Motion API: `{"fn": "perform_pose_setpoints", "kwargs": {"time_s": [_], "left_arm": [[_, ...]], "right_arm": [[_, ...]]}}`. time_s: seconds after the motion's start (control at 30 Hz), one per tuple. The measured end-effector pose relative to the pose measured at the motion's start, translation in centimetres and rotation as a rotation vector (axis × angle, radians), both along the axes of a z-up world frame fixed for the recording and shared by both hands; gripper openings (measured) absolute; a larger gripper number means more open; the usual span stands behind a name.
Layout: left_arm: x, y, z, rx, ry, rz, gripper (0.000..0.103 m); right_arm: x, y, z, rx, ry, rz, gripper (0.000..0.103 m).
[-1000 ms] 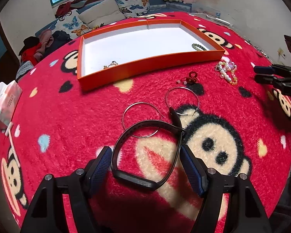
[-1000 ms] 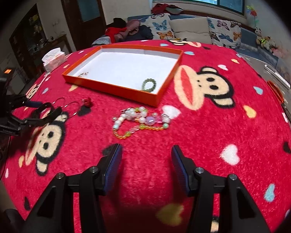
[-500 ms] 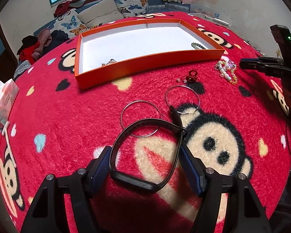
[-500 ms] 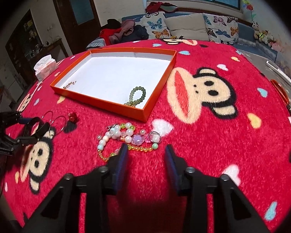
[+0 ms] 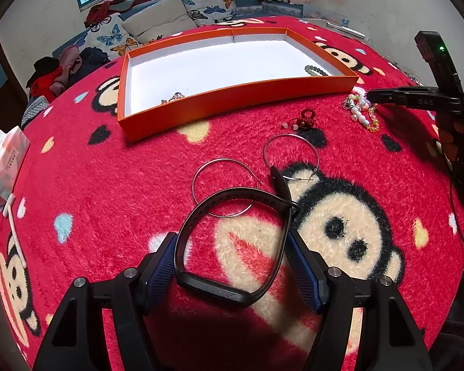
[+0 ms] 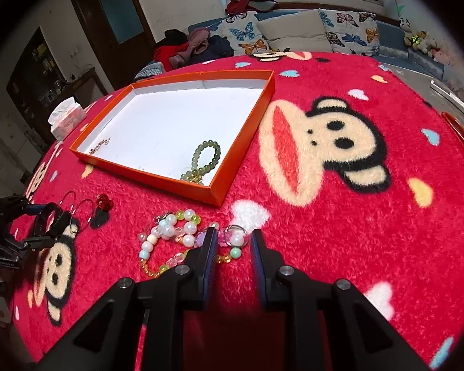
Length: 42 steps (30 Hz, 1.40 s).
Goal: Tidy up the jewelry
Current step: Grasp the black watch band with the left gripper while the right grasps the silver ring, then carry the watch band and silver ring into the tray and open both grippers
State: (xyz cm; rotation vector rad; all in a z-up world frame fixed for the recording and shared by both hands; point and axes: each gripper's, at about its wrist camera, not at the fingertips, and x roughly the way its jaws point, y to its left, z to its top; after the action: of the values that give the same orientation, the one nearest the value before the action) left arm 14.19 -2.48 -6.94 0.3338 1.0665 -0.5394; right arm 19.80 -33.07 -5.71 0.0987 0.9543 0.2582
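Beads (image 6: pixel 173 241) lie tangled on the red rug (image 6: pixel 324 247), lower centre of the right wrist view, just below the near corner of the orange tray (image 6: pixel 247 136). We are narrowing our right gripper (image 6: pixel 232 241) on the strand's right end; a clear ring and a few beads sit between the jaws, but the pads do not look pressed on them yet. The strand's long axis runs left to right across the frame, its bulky pearl cluster at the left and a thin yellow-green tail curling toward us. The risk we see: pinching only the end ring could let the heavy left cluster swing or snag in the pile, and round beads may squirt out from the flat pads. A loose tail could also catch the tray wall on the way in. Our left gripper (image 5: pixel 235 266) stands spread around the black band (image 5: pixel 232 241) at lower centre of the left wrist view, pads beside the loop's sides; whether they touch we cannot tell. Two hoops (image 5: pixel 222 191) lie just beyond, one under the band, so lifting could drag it.
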Motion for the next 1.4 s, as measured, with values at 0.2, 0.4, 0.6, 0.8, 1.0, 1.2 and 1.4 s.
{"fn": "perform_pose_setpoints", "kwargs": {"time_s": [0.2, 0.4, 0.6, 0.8, 1.0, 1.2, 1.4], "left_arm": [[-0.1, -0.1, -0.1, 0.002, -0.004, -0.005, 0.074], [-0.5, -0.2, 0.0, -0.003, -0.023, -0.004, 0.066], [-0.7, 0.2, 0.3, -0.022, -0.030, 0.013, 0.057], [-1.3, 0.7, 1.3, -0.064, -0.037, 0.038, 0.055], [-1.6, 1.3, 4.5, -0.115, -0.084, 0.062, 0.055], [0.9, 0.8, 8.2, -0.138, -0.157, 0.091, 0.055], [7.0, -1.3, 9.8, -0.154, -0.178, 0.130, 0.055]], "right_arm": [[0.3, 0.1, -0.1, 0.002, -0.008, 0.002, 0.025], [0.0, 0.5, 0.0, -0.022, -0.028, 0.002, 0.020], [-0.6, 0.0, 1.2, -0.008, -0.062, -0.013, 0.020], [-1.3, 0.0, 2.8, -0.017, -0.100, -0.006, 0.020], [-1.2, 0.6, 4.5, -0.015, -0.143, 0.004, 0.020], [-0.2, 1.5, 5.8, -0.015, -0.177, 0.024, 0.020], [2.1, 2.6, 6.6, -0.020, -0.203, 0.053, 0.020]]}}
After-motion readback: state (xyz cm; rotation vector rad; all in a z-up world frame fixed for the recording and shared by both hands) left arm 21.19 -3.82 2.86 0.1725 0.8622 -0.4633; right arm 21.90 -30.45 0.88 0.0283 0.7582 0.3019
